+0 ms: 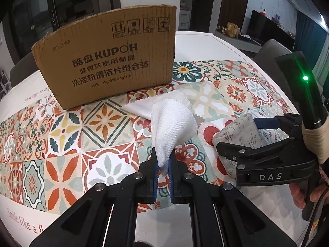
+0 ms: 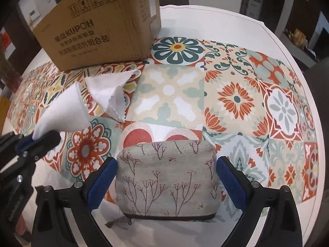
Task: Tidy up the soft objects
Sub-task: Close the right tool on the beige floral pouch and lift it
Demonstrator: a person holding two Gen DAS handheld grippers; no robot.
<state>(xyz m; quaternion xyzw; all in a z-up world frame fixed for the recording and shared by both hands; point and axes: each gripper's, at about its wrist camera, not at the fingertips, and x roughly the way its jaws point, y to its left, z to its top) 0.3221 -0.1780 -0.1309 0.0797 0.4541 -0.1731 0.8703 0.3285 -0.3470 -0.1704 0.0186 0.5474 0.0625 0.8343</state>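
Observation:
My left gripper (image 1: 163, 156) is shut on the corner of a white gauze cloth (image 1: 172, 121), which rises from its blue pads as a loose cone above the table. In the right wrist view that left gripper (image 2: 39, 140) and its gauze cloth (image 2: 63, 111) sit at the left. A grey pouch with a twig print (image 2: 168, 177) lies on the table near its front edge. My right gripper (image 2: 166, 162) stands open with the pouch between its wide-spread fingers; in the left wrist view the right gripper (image 1: 244, 138) straddles the pouch (image 1: 236, 131).
A second white cloth with a zigzag edge (image 2: 109, 90) lies folded on the patterned mat (image 2: 236, 98) in front of a brown cardboard box (image 2: 98, 26). The round white table's rim (image 2: 267, 28) curves behind. A person's hand (image 1: 304, 193) holds the right gripper.

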